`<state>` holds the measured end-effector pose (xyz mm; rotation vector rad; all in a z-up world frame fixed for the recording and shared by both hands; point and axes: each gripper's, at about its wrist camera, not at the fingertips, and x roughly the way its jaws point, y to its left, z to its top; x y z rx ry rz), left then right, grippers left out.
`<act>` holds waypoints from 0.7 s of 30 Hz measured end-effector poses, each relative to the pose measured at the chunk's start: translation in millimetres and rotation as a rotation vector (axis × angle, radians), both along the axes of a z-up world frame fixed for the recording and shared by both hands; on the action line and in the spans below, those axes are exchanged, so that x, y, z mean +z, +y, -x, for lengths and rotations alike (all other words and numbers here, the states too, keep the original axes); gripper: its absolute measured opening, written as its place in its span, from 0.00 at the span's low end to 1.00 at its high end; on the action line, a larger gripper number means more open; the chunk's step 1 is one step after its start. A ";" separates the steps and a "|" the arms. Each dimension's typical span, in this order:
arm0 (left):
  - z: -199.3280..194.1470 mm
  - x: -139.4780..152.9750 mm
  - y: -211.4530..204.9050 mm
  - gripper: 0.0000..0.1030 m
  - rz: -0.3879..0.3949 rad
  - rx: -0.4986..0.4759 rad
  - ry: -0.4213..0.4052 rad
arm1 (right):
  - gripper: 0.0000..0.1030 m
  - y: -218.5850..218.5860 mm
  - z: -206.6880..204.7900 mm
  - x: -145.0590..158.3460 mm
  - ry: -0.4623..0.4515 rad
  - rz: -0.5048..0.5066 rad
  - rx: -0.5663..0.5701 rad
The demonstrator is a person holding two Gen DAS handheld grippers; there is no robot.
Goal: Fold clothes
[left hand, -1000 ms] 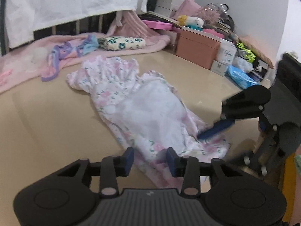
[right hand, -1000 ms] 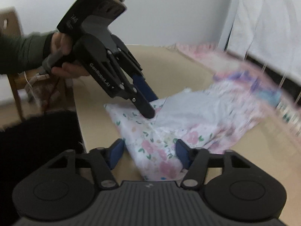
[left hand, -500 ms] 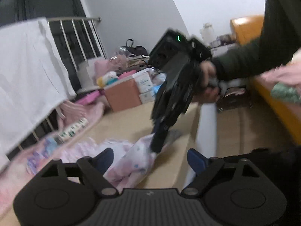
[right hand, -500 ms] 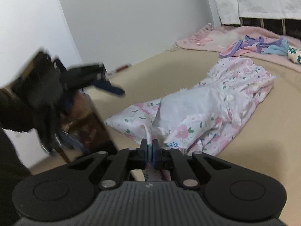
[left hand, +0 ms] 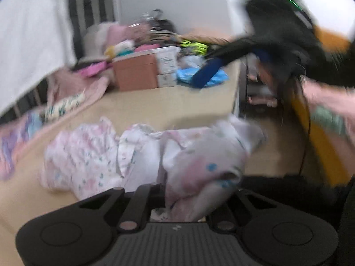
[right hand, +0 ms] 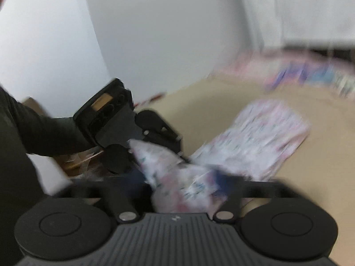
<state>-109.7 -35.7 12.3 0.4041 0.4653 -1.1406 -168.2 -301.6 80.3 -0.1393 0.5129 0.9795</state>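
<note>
As my right claw (right hand: 179, 177) springs wide, freeing the hem it pinched a moment ago, my left claw (left hand: 166, 188) grips the floral garment (left hand: 88, 155), bunched at the bench (left hand: 155, 104) edge, unfolded.

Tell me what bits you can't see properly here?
- Left gripper fingertips: left wrist view, the dress is bunched over them.
- Right gripper grip: right wrist view, blur and cloth hide it.
- Dress print: smeared by motion in both views.
- Boxes: blurred.
</note>
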 end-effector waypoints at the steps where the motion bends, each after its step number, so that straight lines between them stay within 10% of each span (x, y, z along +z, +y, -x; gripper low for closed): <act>1: -6.2 2.2 3.5 0.09 0.023 0.007 0.044 | 1.00 1.1 11.8 -4.0 -0.083 0.030 -0.029; 9: -22.3 19.4 21.7 0.09 0.105 -0.016 0.266 | 0.99 44.0 49.2 -75.5 -0.519 0.310 -0.023; 13: -18.9 19.4 30.4 0.09 0.116 -0.026 0.327 | 0.68 57.4 32.9 -82.5 -0.572 0.282 0.052; 16: -23.5 13.3 32.6 0.10 0.088 -0.012 0.367 | 0.26 55.3 4.0 -72.2 -0.406 0.194 0.133; 21: -34.6 7.4 45.6 0.30 0.159 0.038 0.489 | 0.16 19.4 -58.8 -66.2 0.226 -0.076 0.088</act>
